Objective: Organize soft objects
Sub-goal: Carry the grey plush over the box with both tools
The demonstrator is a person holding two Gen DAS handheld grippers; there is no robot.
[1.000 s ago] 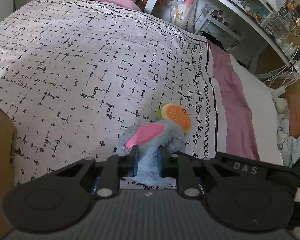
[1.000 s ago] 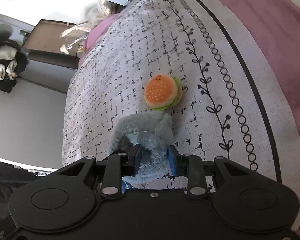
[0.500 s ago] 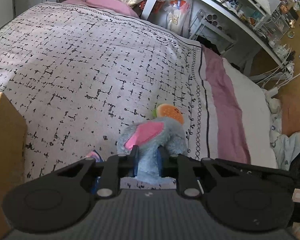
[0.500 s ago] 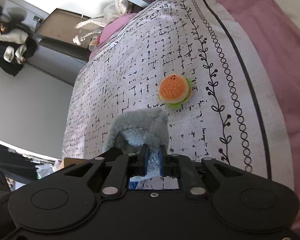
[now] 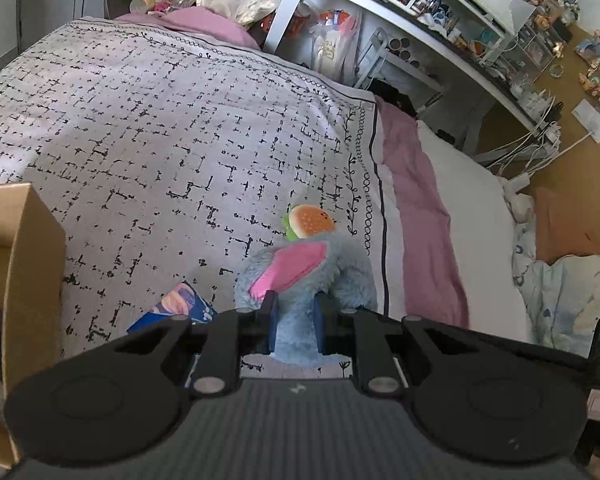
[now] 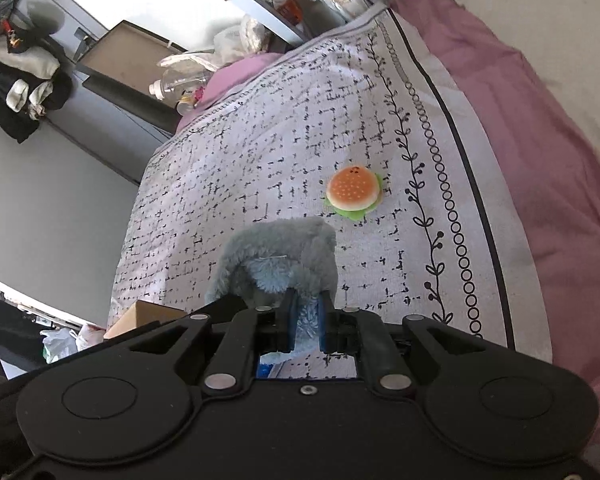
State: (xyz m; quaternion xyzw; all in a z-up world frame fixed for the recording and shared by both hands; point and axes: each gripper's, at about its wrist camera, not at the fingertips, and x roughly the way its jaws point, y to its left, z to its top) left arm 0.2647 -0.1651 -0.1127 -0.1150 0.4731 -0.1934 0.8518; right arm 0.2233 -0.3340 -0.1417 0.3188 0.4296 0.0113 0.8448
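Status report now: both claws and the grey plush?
Left claw and right claw both shut on grey plush. Burger plush on bedspread beyond. Nothing blocking.

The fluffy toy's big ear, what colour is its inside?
Bright pink inside, on the grey-blue plush toy; the left wrist view shows it best.

Home bedroom, lived-in. Bed (image 5: 180,120) spread with a white blanket in black crosshatch print, pink sheet (image 5: 416,216) showing at its edge. Cluttered white desk (image 5: 440,44) with shelves of trinkets alongside. Clothes (image 6: 24,80) piled on a grey unit. Power cables (image 5: 536,152) trail over the wooden floor.
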